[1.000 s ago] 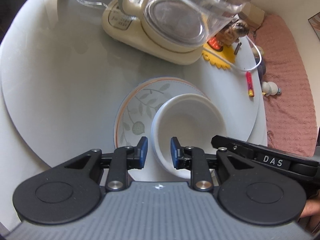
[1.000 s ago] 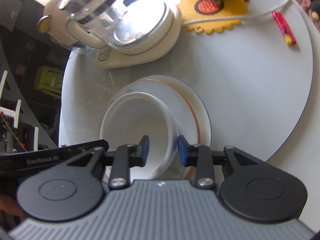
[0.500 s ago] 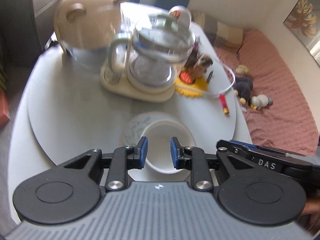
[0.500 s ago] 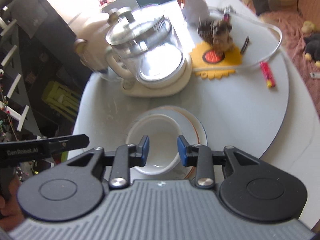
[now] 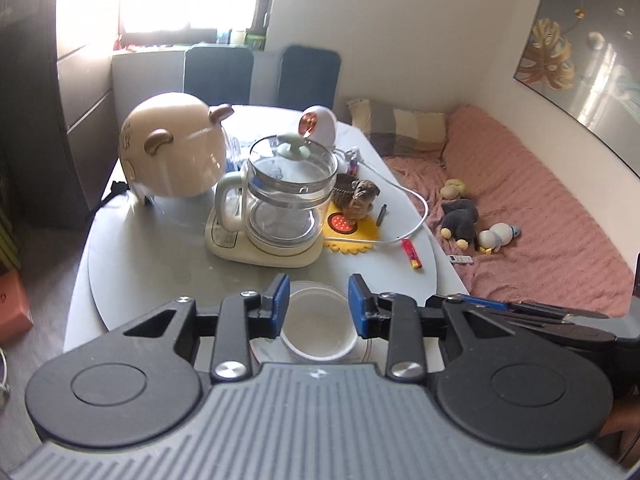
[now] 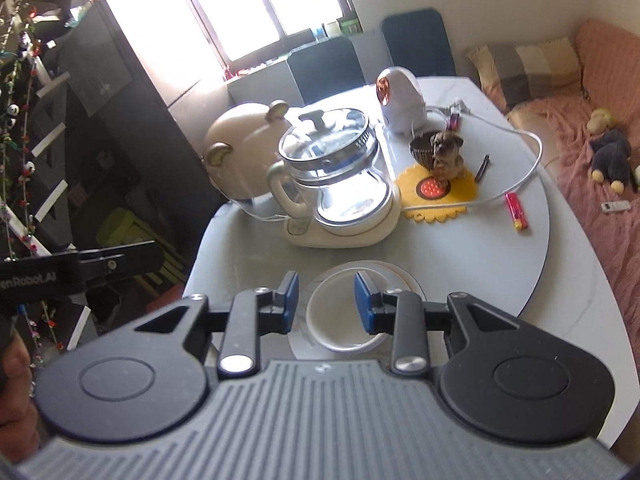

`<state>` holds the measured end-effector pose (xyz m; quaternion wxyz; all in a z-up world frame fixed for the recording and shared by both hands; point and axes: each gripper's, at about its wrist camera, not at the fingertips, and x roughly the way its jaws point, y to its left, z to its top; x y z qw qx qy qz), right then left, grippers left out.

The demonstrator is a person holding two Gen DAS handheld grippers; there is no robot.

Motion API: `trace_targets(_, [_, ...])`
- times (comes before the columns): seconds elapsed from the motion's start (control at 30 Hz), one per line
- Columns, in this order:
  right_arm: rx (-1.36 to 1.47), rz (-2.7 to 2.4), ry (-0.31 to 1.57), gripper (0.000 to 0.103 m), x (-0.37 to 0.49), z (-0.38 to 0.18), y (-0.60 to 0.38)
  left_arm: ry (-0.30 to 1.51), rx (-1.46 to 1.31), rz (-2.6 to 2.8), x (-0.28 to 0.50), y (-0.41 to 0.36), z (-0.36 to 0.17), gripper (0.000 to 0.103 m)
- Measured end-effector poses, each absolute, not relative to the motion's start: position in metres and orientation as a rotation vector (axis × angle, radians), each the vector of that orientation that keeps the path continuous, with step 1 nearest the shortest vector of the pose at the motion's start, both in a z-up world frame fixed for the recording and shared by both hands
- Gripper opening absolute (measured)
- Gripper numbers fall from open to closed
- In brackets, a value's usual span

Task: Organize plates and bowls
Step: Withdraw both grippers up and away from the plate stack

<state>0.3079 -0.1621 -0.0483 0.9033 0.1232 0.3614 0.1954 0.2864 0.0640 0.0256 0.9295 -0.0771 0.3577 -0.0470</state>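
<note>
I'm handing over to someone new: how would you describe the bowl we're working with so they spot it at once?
Start at the glass kettle on its cream base in the middle of the round table. Just in front of it, near the table's front edge, lies a plate with a plain white bowl sitting on it. It is the only bowl there, empty and undecorated.

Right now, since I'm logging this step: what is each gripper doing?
Left gripper: open, holding nothing, above the bowl.
Right gripper: open, holding nothing, above the same bowl.

Black left claw (image 5: pixel 319 306), right claw (image 6: pixel 327 303): blue pads, silver screws.
</note>
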Motion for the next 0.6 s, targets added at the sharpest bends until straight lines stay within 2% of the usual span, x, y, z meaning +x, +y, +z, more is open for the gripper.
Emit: trace_targets(0.6, [0.238, 0.311, 0.617, 0.035, 0.163, -0.011, -0.175, 0.684, -0.135, -0.158, 0.124, 0.060, 0.041, 0.042])
